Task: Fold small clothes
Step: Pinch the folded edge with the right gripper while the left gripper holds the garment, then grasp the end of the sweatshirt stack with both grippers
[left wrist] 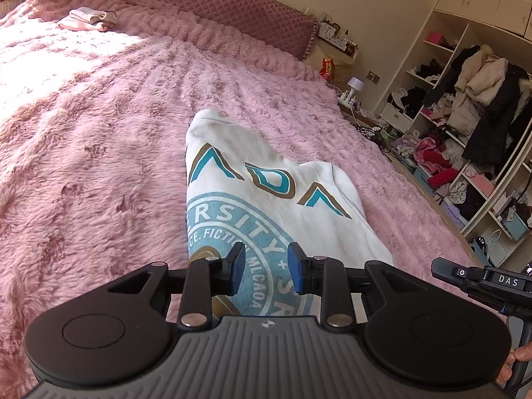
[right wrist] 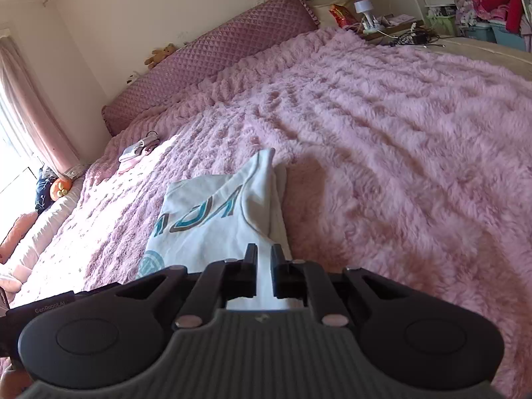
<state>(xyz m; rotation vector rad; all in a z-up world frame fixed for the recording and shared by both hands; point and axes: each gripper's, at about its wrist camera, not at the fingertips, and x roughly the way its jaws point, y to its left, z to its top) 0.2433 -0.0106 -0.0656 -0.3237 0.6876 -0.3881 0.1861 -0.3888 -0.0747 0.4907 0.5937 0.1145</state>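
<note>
Jaws: left gripper parted, right gripper pinching shirt.

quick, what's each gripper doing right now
Left gripper: open above the white printed shirt, gripping nothing.
Right gripper: shut on the shirt's edge.

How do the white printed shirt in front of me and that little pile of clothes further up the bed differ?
The white printed shirt lies close in front of the tongs, while the small pile sits far up the pink blanket near the headboard. The shirt looks much larger and carries teal lettering and a round emblem; the pile shows plain white and pink cloth. Both rest on the same blanket.
</note>
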